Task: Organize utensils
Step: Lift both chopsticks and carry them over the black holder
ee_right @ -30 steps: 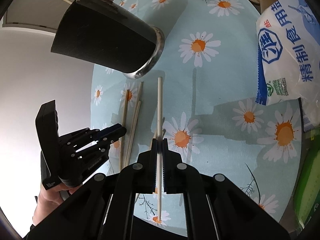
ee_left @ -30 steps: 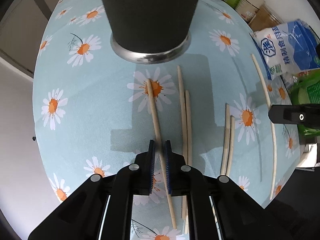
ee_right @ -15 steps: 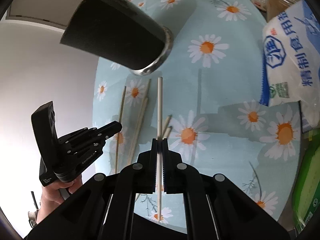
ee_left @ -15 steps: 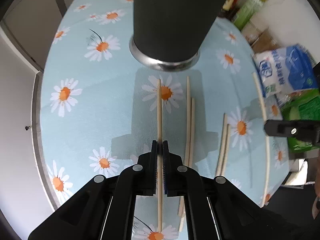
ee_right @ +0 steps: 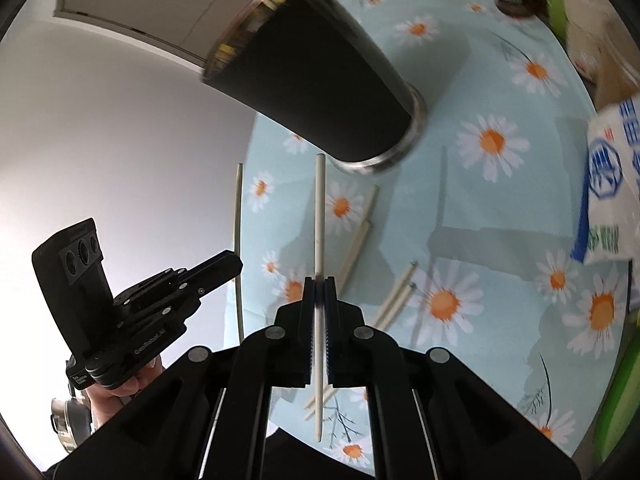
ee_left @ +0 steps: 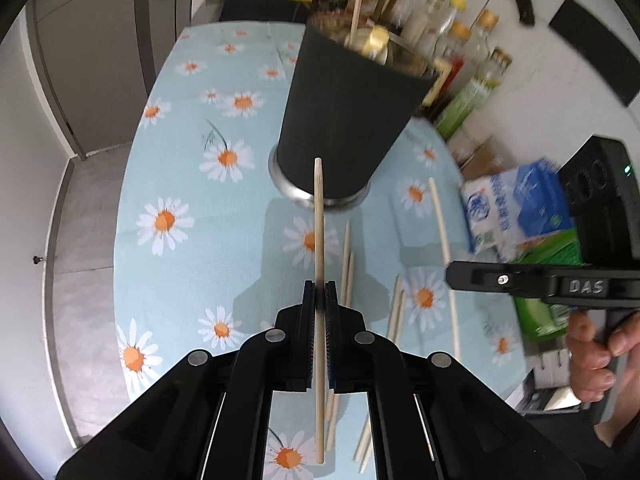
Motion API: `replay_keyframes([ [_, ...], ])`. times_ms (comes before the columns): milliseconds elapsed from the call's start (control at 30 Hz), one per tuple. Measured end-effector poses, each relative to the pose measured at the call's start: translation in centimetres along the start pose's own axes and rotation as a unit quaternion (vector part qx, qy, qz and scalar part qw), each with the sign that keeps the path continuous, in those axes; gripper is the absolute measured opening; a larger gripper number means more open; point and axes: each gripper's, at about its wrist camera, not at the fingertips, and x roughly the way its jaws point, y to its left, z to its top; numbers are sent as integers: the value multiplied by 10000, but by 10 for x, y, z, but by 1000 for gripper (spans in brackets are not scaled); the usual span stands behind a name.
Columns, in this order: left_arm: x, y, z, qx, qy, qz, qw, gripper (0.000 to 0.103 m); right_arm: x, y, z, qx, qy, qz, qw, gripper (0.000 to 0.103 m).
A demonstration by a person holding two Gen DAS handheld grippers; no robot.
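Observation:
My left gripper is shut on a wooden chopstick that points up toward the black utensil cup. My right gripper is shut on a pale chopstick, its tip near the base of the black cup. The cup stands on a daisy-print tablecloth and holds a chopstick and other items. Several loose chopsticks lie on the cloth below the cup. In the right wrist view the left gripper appears at the left with its chopstick. The right gripper shows at the right edge of the left wrist view.
A blue-and-white salt bag and green packets lie at the table's right. Bottles and jars crowd the back behind the cup. The table edge drops to a grey floor at left. A person's hand holds the right gripper.
Both grippers have risen, lifting their chopsticks off the cloth. The left gripper closed on its chopstick and tilted up, so the cup's rim and the bottles behind came into view.

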Motion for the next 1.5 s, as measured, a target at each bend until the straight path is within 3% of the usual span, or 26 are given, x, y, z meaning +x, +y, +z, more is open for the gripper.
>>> replay_keyframes([
  [267, -26, 0, 18, -68, -549, -218, 9982, 4, -19, 31, 8, -630, -529, 457, 9956, 5],
  [800, -60, -19, 76, 322, -1476, -766, 9856, 4, -54, 52, 72, -964, -1570, 464, 9818, 5],
  [933, -66, -19, 92, 394, -1692, -979, 9799, 4, -70, 53, 82, -1014, -1969, 385, 9744, 5],
  [1200, -79, -19, 117, 483, -2250, -1004, 9680, 4, -88, 52, 106, -922, -2410, 627, 9641, 5],
  [1500, -90, -15, 152, 293, -3061, -996, 9463, 4, -110, 72, 125, -1207, -3051, 496, 9433, 5],
])
